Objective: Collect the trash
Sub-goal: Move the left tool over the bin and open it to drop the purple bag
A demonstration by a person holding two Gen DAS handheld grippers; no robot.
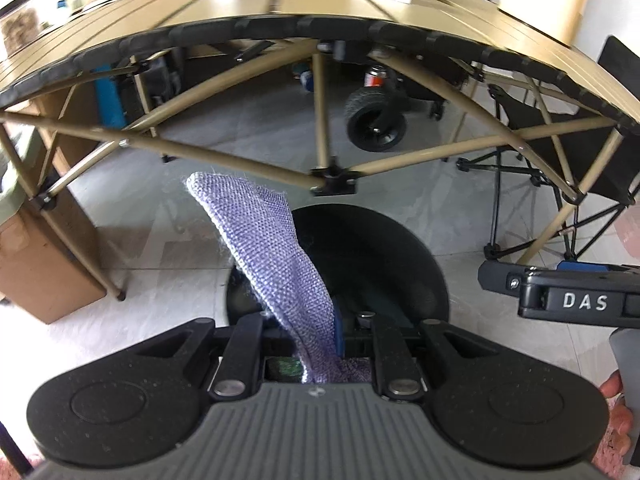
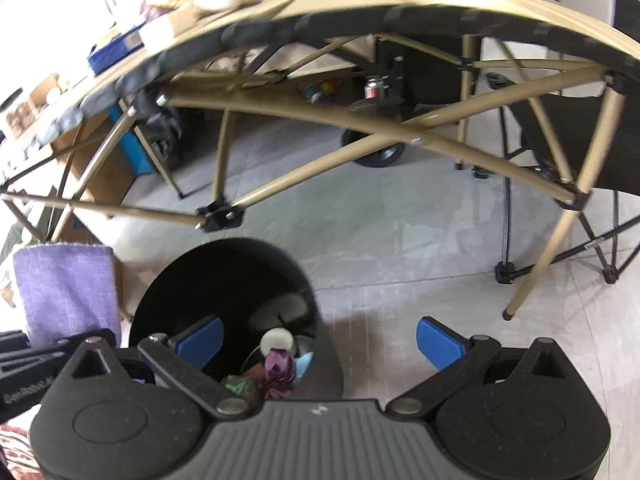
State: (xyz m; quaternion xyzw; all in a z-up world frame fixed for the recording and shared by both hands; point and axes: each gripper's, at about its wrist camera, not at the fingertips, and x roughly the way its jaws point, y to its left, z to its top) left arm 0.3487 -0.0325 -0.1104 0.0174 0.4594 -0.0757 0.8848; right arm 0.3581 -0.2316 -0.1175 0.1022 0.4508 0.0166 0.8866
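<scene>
My left gripper (image 1: 320, 332) is shut on a purple woven cloth (image 1: 268, 256) that sticks up and forward from its jaws, held over the black round trash bin (image 1: 400, 264). The cloth also shows in the right wrist view (image 2: 66, 292), at the left beside the bin (image 2: 168, 280). My right gripper (image 2: 320, 340) is open and empty, its blue pads (image 2: 438, 342) spread above the bin's right side. Inside the bin lie several pieces of trash (image 2: 276, 364): a white ball, a purple scrap, green and blue bits.
A tan folding table (image 1: 320, 4) with crossed tan legs (image 1: 320, 120) stands just beyond the bin. A cardboard box (image 1: 36, 264) sits at the left. A black folding chair (image 2: 568, 144) stands at the right. A black wheel (image 1: 374, 120) and cans lie under the table.
</scene>
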